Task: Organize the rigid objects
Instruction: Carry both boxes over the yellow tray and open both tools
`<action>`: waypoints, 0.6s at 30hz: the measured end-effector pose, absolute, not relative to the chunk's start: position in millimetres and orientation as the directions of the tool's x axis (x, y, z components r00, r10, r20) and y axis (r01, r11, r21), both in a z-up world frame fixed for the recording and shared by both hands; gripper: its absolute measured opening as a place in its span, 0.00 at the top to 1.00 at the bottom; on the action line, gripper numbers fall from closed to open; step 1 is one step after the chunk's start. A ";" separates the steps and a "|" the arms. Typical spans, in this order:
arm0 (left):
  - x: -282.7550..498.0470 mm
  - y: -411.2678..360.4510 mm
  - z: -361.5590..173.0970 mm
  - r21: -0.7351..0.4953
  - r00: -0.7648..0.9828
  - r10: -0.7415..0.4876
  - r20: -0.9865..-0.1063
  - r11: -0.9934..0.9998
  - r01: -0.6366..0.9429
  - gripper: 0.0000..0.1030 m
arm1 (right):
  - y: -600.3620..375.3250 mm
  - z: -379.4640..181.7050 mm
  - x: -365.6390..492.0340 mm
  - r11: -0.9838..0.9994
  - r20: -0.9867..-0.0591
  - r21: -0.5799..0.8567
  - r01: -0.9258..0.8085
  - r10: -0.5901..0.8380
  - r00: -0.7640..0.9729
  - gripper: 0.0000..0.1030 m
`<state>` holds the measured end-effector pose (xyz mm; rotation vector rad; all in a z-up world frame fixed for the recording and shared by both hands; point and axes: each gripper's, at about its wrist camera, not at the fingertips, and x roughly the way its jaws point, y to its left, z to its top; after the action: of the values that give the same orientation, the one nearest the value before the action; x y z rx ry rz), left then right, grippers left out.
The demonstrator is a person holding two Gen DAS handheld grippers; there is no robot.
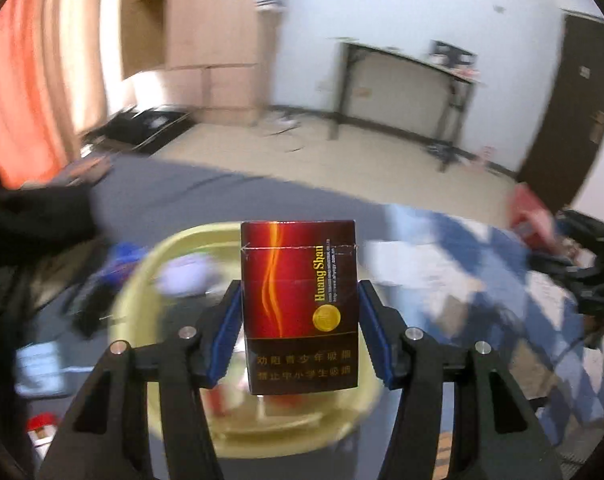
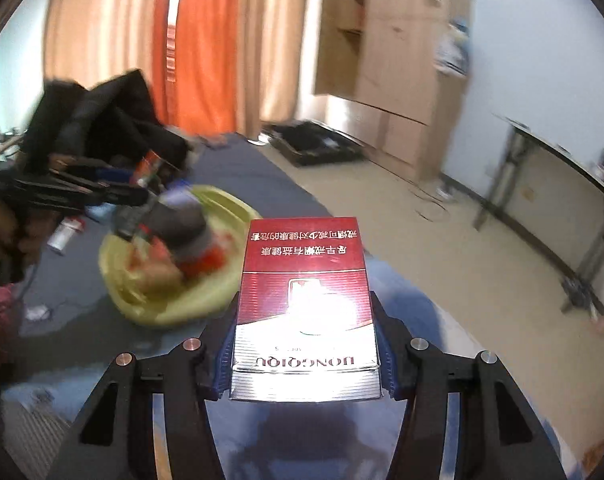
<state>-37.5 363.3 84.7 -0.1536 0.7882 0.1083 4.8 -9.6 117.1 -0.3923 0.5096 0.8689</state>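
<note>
My left gripper (image 1: 300, 300) is shut on a dark red Huang Shan cigarette pack (image 1: 300, 304), held upright between the blue pads above a round yellow basin (image 1: 142, 300). My right gripper (image 2: 303, 320) is shut on a red and silver cigarette pack (image 2: 305, 308), turned upside down and glaring under the light. In the right wrist view the yellow basin (image 2: 222, 292) lies ahead to the left, with blurred items inside it. The other gripper (image 2: 78, 192) shows blurred over that basin with a small dark red pack.
A dark blue cloth (image 1: 206, 196) covers the surface, with a blue and white checked cloth (image 1: 501, 280) to the right. Black clothing (image 2: 102, 120) is heaped at the far left. A white can (image 2: 64, 234) lies beside the basin. Wardrobe (image 2: 397, 80), side table (image 1: 405, 84) and beige floor lie beyond.
</note>
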 end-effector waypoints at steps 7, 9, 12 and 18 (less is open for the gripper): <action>-70.2 428.4 56.4 -0.102 0.643 0.109 -0.758 0.954 -0.282 0.44 | 109.7 118.9 -0.9 0.443 -0.636 -0.074 -0.894 0.670 0.384 0.47; -78.2 431.7 39.8 -0.117 0.625 0.103 -0.774 0.946 -0.301 0.44 | 134.9 115.9 3.2 0.428 -0.642 -0.063 -0.902 0.674 0.365 0.47; -88.0 428.0 23.6 -0.111 0.606 0.104 -0.789 0.946 -0.306 0.44 | 166.2 117.1 9.5 0.405 -0.663 -0.081 -0.911 0.661 0.353 0.47; -83.9 423.2 2.1 -0.156 0.595 0.062 -0.801 0.938 -0.308 0.44 | 235.6 122.3 8.0 0.354 -0.718 -0.168 -0.920 0.596 0.360 0.47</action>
<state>-83.9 423.2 2.1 -0.2930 0.9108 0.2187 8.0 235.6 122.3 -0.6225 0.6108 1.0627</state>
